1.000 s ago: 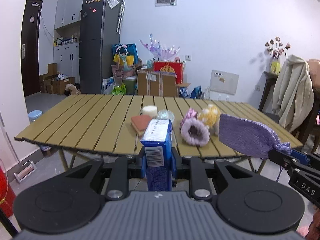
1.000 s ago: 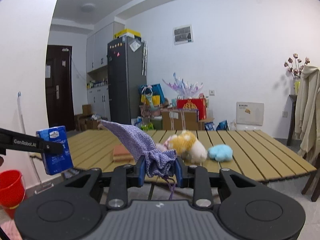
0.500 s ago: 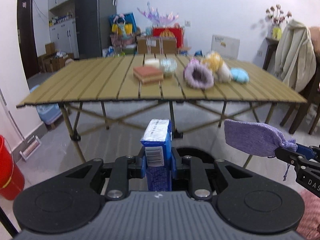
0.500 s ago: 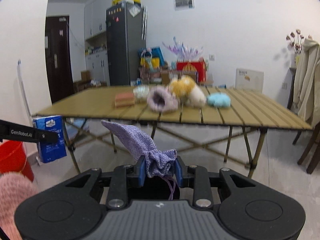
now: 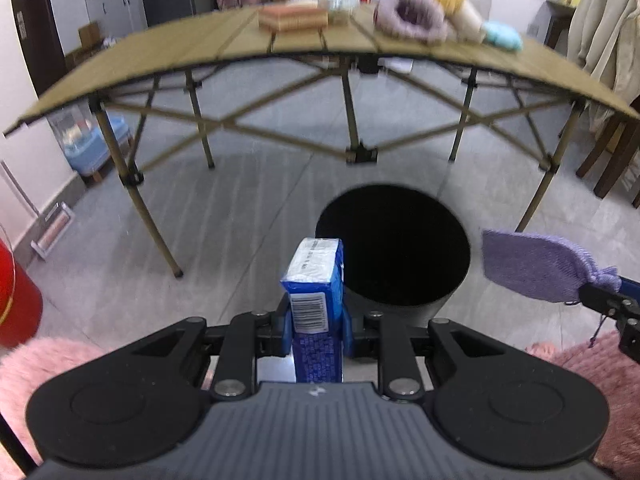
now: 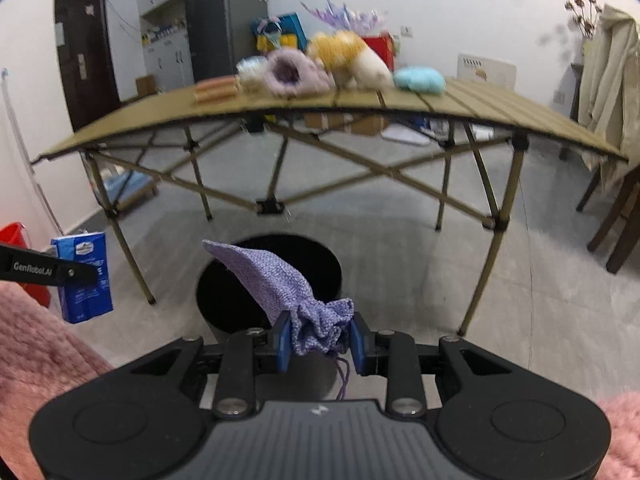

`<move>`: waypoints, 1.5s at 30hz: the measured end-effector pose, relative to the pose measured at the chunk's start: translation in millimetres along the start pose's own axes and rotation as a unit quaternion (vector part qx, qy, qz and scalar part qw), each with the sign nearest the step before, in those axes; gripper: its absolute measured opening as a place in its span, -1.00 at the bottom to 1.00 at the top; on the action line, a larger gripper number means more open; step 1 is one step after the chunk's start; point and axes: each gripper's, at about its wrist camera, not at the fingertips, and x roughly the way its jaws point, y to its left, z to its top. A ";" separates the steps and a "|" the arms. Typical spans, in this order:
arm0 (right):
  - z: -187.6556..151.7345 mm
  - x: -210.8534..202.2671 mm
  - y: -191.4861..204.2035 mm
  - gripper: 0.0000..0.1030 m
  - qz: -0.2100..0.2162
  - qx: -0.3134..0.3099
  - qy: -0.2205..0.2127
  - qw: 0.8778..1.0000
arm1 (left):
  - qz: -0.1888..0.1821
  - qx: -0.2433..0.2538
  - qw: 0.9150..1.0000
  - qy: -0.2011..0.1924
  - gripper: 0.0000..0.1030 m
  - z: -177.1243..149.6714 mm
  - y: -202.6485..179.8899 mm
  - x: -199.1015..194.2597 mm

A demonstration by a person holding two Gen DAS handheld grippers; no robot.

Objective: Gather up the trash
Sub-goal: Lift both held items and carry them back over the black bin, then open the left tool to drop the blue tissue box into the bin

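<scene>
My left gripper (image 5: 316,326) is shut on a blue tissue pack (image 5: 316,276), held upright just left of and above a round black bin (image 5: 394,244) on the floor. The pack also shows in the right wrist view (image 6: 82,276). My right gripper (image 6: 320,340) is shut on the gathered neck of a purple knit pouch (image 6: 276,284), held over the near side of the bin (image 6: 228,300). The pouch also shows at the right of the left wrist view (image 5: 536,266).
A slatted folding table (image 5: 168,52) stands beyond the bin, with a pink sponge (image 5: 292,20), fuzzy toys (image 5: 412,16) and a blue item (image 5: 502,36) on top. A red bucket (image 5: 16,304) is at the left. Pink fuzzy slippers (image 6: 36,360) are below the grippers.
Both grippers have dropped from table height and tilted down toward the floor. The black bin has come into view below them. Both still hold their items.
</scene>
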 end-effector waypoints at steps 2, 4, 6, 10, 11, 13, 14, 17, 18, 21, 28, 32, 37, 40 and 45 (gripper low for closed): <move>-5.2 7.3 -3.2 -0.45 -0.007 0.006 0.016 1.000 | 0.000 -0.001 1.000 0.014 -0.55 -3.1 0.8 11.2; -8.9 15.7 -7.4 -0.45 -0.014 0.011 0.030 0.999 | -0.001 -0.002 1.000 0.028 -0.55 -5.2 1.8 22.6; -12.4 24.4 -11.5 -0.45 -0.019 0.017 0.044 0.999 | -0.001 -0.001 0.999 0.039 -0.55 -6.1 2.2 31.9; -17.2 38.5 -17.5 -0.45 -0.029 0.025 0.064 0.997 | -0.002 0.002 0.998 0.056 -0.55 -5.9 1.5 44.6; -17.5 41.2 -18.4 -0.45 -0.031 0.027 0.068 0.997 | -0.002 0.003 0.998 0.060 -0.55 -5.7 1.5 47.2; -17.0 46.1 -19.9 -0.45 -0.034 0.028 0.073 0.996 | -0.004 0.001 0.998 0.066 -0.55 -4.3 0.9 51.6; -16.5 48.6 -21.6 -0.45 -0.036 0.029 0.076 0.996 | -0.004 0.000 0.998 0.069 -0.55 -3.1 0.7 53.5; -14.0 54.8 -24.6 -0.45 -0.044 0.030 0.081 0.995 | 0.000 0.003 0.997 0.074 -0.55 1.3 -3.3 59.9; -13.1 57.1 -25.9 -0.45 -0.047 0.031 0.081 0.995 | -0.002 0.005 0.997 0.076 -0.55 3.1 -4.6 62.1; -9.0 61.7 -29.7 -0.45 -0.056 0.035 0.077 0.995 | -0.002 0.008 0.997 0.079 -0.55 10.3 -10.8 68.4; 2.7 79.0 -39.6 -0.45 -0.074 0.037 0.073 0.994 | -0.013 0.013 0.996 0.082 -0.55 33.4 -32.3 85.6; 9.4 88.6 -48.7 -0.45 -0.086 0.046 0.068 0.993 | -0.019 0.017 0.996 0.084 -0.55 45.8 -46.9 97.7; 19.3 101.2 -60.1 -0.45 -0.098 0.059 0.062 0.991 | -0.026 0.008 0.995 0.094 -0.55 61.9 -60.8 114.7; 25.8 110.5 -66.5 -0.45 -0.102 0.063 0.061 0.991 | -0.026 0.003 0.995 0.099 -0.55 71.2 -68.3 123.7; 35.4 125.8 -77.1 -0.45 -0.108 0.070 0.059 0.990 | -0.028 -0.006 0.993 0.111 -0.55 83.7 -79.9 140.0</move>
